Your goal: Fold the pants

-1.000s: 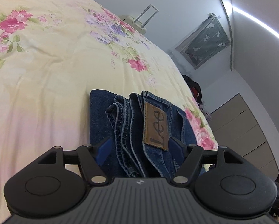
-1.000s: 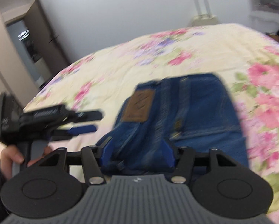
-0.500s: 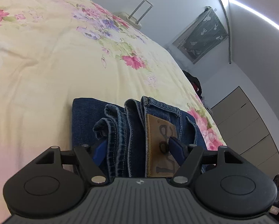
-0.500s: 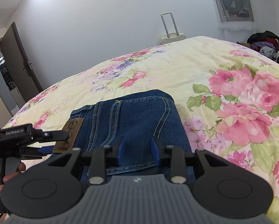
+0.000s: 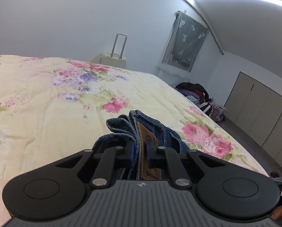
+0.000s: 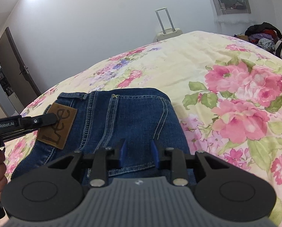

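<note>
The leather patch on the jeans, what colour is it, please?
Brown with dark lettering, clearest in the right wrist view.

A home bedroom: a wide bed (image 6: 178, 60) under a pale yellow floral bedspread (image 5: 46, 98) fills the room. A cream suitcase (image 5: 112, 60) with its handle raised stands against the white wall, near a curtained window (image 5: 186, 39). Clothes lie heaped on the floor (image 5: 195, 92) beside beige wardrobe doors (image 5: 258, 106). A dark door (image 6: 14, 66) stands open opposite.
</note>
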Demonstrator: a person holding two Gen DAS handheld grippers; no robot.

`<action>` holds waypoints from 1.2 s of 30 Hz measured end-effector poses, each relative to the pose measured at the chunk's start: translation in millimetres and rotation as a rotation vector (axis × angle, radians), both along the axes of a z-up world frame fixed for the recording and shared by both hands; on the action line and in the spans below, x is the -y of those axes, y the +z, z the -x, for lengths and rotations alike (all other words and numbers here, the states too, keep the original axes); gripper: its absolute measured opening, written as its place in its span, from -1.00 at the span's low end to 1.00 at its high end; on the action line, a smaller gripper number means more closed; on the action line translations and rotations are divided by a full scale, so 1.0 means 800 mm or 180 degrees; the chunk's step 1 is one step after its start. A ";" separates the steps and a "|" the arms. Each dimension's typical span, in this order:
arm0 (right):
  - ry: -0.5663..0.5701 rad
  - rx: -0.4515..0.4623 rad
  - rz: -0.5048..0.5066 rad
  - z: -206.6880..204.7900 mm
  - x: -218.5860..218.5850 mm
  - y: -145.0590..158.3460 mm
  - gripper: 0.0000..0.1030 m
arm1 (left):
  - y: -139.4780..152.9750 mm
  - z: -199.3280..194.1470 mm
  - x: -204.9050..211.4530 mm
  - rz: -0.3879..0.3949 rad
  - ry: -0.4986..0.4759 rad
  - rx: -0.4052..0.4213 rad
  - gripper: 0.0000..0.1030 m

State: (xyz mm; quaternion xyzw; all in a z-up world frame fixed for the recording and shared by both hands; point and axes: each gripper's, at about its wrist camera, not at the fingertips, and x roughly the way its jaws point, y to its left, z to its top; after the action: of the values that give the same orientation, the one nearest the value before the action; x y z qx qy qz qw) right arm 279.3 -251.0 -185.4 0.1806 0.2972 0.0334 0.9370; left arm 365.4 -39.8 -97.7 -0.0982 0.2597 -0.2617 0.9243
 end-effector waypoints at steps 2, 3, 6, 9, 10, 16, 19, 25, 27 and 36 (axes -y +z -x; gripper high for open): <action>-0.0014 -0.0010 0.0038 0.001 0.000 0.010 -0.65 | -0.004 -0.008 -0.011 -0.0004 0.0026 -0.0069 -0.75; -0.0002 -0.0009 0.0038 0.002 0.000 0.014 -0.66 | -0.014 -0.016 -0.016 -0.0012 0.0060 -0.0190 -0.74; 0.0087 -0.0027 0.0069 0.000 -0.004 0.021 -0.69 | -0.056 -0.034 -0.034 -0.0051 0.0186 -0.0542 -0.74; 0.0157 -0.0070 0.0123 -0.007 -0.006 0.025 -0.71 | -0.077 -0.048 -0.060 0.0175 0.0249 -0.0762 -0.74; 0.0180 -0.0089 0.0129 -0.012 -0.005 0.028 -0.71 | -0.080 -0.051 -0.063 0.0208 0.0240 -0.0799 -0.73; 0.0283 -0.0160 0.0365 -0.100 0.000 0.044 -0.83 | -0.106 -0.058 -0.072 0.0194 0.0276 -0.0980 -0.71; 0.0370 -0.0357 0.0321 -0.157 -0.002 0.029 -0.93 | -0.114 -0.062 -0.074 0.0161 0.0280 -0.1013 -0.69; 0.0417 -0.0894 0.0268 -0.213 -0.004 -0.040 -1.00 | -0.125 -0.071 -0.073 0.0132 0.0294 -0.1077 -0.67; 0.0411 -0.0972 0.0202 -0.219 0.001 -0.052 -1.00 | -0.123 -0.070 -0.072 0.0116 0.0304 -0.1086 -0.66; 0.0432 -0.0802 0.0163 -0.161 0.010 0.009 -0.83 | -0.049 -0.002 -0.070 -0.0206 0.0543 -0.0724 -0.61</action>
State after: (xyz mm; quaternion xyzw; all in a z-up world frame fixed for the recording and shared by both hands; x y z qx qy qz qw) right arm 408.0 -259.3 -178.0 0.1389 0.4246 0.0661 0.8922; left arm 366.7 16.5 -136.7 -0.1192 0.3618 -0.1609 0.9105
